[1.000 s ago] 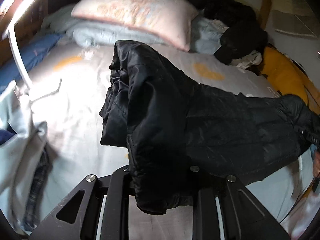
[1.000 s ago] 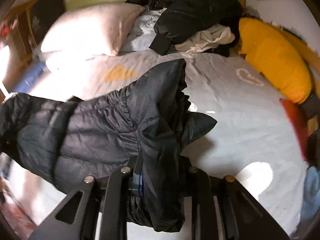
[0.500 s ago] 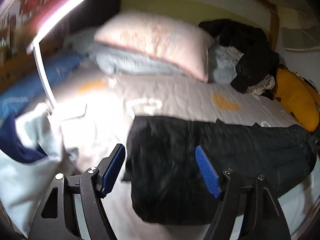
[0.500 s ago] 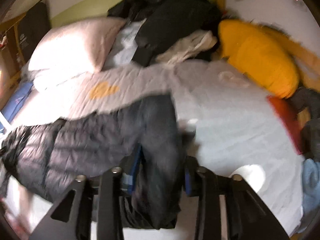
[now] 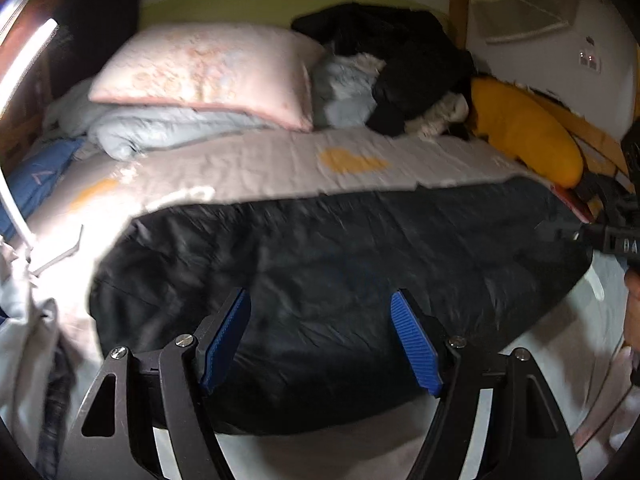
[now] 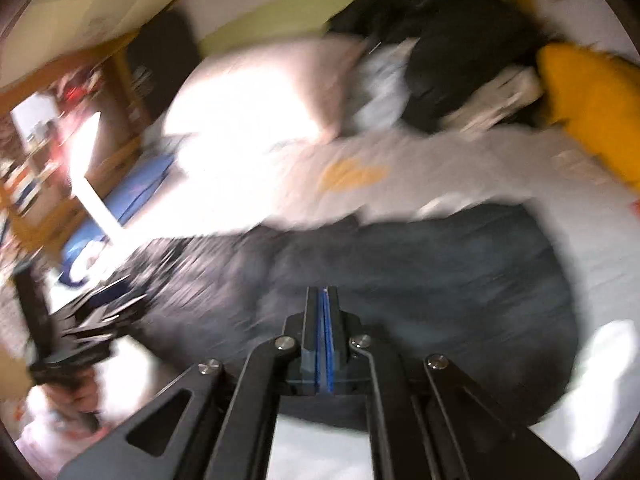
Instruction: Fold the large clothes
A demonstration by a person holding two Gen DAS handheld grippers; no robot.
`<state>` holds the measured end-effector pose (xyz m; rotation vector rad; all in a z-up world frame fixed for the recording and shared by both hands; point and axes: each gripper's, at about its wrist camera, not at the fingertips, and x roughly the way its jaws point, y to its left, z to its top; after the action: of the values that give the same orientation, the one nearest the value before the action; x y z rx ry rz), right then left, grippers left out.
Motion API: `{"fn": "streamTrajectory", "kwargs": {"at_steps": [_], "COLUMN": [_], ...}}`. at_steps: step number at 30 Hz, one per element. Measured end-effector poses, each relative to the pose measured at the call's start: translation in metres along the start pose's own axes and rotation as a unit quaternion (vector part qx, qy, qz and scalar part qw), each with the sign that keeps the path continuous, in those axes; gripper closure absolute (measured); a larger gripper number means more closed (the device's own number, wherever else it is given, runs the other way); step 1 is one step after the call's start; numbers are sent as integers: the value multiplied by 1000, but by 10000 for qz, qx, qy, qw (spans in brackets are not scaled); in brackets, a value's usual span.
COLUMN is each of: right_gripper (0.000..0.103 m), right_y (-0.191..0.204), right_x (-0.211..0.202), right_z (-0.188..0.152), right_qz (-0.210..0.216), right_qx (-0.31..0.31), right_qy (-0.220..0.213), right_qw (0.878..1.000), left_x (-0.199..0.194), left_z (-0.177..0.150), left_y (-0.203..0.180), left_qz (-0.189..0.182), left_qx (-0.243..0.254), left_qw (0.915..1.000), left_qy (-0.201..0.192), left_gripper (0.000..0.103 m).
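A black puffer jacket [image 5: 332,264] lies flat across the bed, spread left to right; it also shows, blurred, in the right wrist view [image 6: 400,280]. My left gripper [image 5: 320,316] is open, its blue pads apart just above the jacket's near edge, holding nothing. My right gripper [image 6: 323,300] is shut with its blue pads pressed together and nothing between them, over the jacket's near side. The right gripper's body shows at the right edge of the left wrist view [image 5: 616,236]. The left gripper shows at the left edge of the right wrist view [image 6: 80,332].
A pink pillow [image 5: 204,72] on a pale blue duvet [image 5: 160,128] lies at the head of the bed. A heap of dark clothes [image 5: 400,64] and a yellow cushion [image 5: 524,132] sit at the back right. Light clothes [image 5: 24,340] hang at the left.
Both grippers let go of the jacket, which dropped flat onto the bed. The left jaws opened; the right jaws closed empty, and the right gripper swung fast.
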<state>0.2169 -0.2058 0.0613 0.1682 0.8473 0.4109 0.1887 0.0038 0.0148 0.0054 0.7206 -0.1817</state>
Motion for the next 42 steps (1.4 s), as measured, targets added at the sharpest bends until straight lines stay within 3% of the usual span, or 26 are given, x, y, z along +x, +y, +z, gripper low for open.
{"fn": "streamTrajectory", "kwargs": {"at_steps": [5,7,10,12,17,19,21,26,29,31,33,35,40,42], "right_gripper": [100,100,101,101,102,102,101,102,103,102,101,101,102,103], "right_y": [39,44,37,29,33,29,28,13,20,18,21,24,1,-2], "right_x": [51,71,103,118,124,117,113,160,166,163,160,160,203,211], "right_z": [-17,-19,-20,-20,-10,8,28,31,35,47,68,85,94,92], "right_qz": [-113,-229,-758,-787,-864,-743,-955,-883,-1028,-892,-761,-932,-946,-1022], "right_qx": [-390,-471,-353,-151,-160,201,189,253,-89,252,407,310,736,698], "right_qy": [771,1023,1407,1576,1778,1633,1373,1846,1960,2069,1858,1625,1951,1850], "right_qw": [9962,9934,9865,9843,9801,9836,9857,9785,9752,9740,9788,9818,9734,9749], "left_x": [21,30,41,42,38,33,26,19,22,24,26,27,26,22], "left_z": [-9,-11,-11,-11,-10,-6,0,5,5,5,5,5,5,5], "left_y": [0,5,8,5,8,15,24,44,51,53,53,51,46,47], "left_qz": [142,205,207,241,242,217,240,353,397,396,415,428,396,346], "left_qx": [-9,-73,-97,4,-65,-199,-365,-566,-664,-718,-725,-671,-554,-543], "left_qw": [9996,9993,9990,9991,9991,9991,9989,9977,9969,9965,9964,9967,9976,9978], "left_qy": [245,292,374,359,355,318,191,74,114,143,154,161,142,133], "left_gripper": [31,32,32,32,32,32,32,32,32,32,32,32,32,32]}}
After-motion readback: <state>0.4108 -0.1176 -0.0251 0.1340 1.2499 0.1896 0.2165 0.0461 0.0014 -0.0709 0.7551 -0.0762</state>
